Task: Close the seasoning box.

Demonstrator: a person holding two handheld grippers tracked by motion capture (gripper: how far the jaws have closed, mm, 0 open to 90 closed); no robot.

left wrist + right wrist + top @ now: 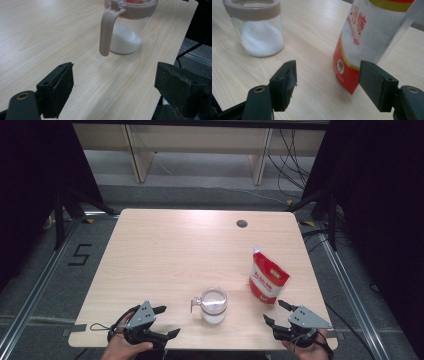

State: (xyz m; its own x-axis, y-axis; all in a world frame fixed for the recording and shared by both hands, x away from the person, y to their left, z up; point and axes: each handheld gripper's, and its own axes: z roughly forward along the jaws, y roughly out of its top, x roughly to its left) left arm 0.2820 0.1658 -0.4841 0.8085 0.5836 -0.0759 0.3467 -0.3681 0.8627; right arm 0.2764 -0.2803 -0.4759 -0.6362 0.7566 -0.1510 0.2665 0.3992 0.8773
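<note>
left tool [169, 321]: sitting near the front-left edge of the tabletop [165, 250], jaws spread wide with nothing in them, pointing toward the jar

right tool [274, 312]: near the front-right edge, also wide open and empty, aimed at the pouch, not touching it as far as I can see

jar [214, 305]: clear glass with a beige rim and handle, upright near the front middle of the tabletop between the 2 tools, white powder piled in the bottom; in the left gripper view [126, 27] the handle faces the camera

pouch [268, 279]: red and white stand-up bag with a spout on top, standing just right of the jar and a bit further back; in the right gripper view [364, 37] it stands close ahead of the right-hand jaw
</note>
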